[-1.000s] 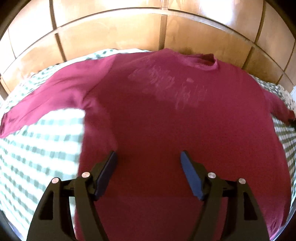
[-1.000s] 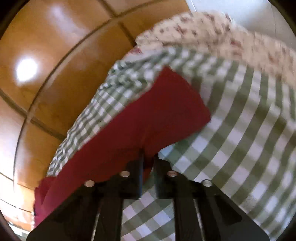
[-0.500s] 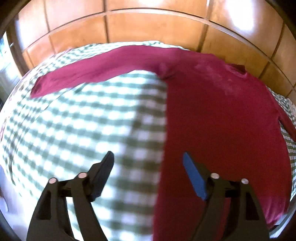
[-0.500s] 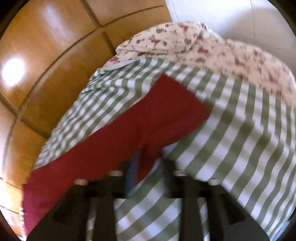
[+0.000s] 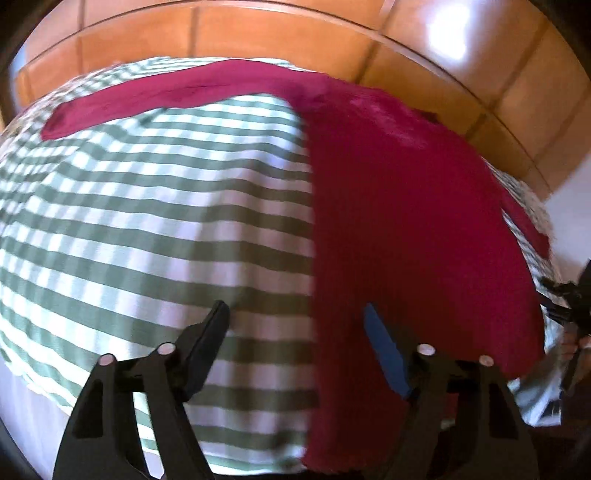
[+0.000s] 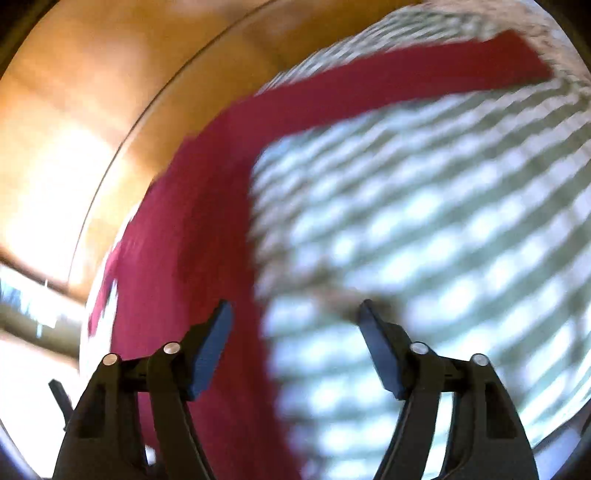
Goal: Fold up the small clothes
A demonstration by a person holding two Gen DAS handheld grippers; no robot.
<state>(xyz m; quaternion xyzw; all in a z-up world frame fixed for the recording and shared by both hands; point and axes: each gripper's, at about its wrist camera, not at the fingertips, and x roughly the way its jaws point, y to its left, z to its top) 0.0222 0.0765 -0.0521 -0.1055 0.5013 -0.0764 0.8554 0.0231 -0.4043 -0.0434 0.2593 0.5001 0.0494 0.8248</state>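
**Ana:** On the green-and-white checked bedcover (image 5: 155, 206), the maroon long-sleeved shirt (image 5: 406, 206) is lying spread flat, with both sleeves stretched out to the sides. I am reading this as the laying-out step coming to its end; no fold is showing yet.

**Ben:** Agreed. The left gripper (image 5: 297, 325) is hovering over the shirt's side edge, one finger above the check, the other above the maroon cloth. Its jaws are closing a little, yet nothing is sitting between the pads.

**Ana:** And the right gripper (image 6: 295, 321)?

**Ben:** Its jaws are standing apart and gripping nothing. It is hanging over the other side edge of the shirt body (image 6: 192, 236), with bare checked cover under its other finger.

**Ana:** So the next move, in my judgement, is calling for each gripper to come down and pinch cloth, probably a sleeve or a side edge, and carry it inward across the chest. The fabric is looking thin and limp, so a shallow pinch may be slipping off.

**Ben:** What is each camera giving us that the other is not?

**Ana:** The left wrist view is showing nearly the whole shirt, the left sleeve (image 5: 155, 96), the wooden headboard (image 5: 258, 33) and, at the right rim, a hand on the other tool (image 5: 570, 310). The right wrist view, heavily blurred, is showing the right sleeve (image 6: 406, 81) running out full length, which the left view is only catching at its edge.
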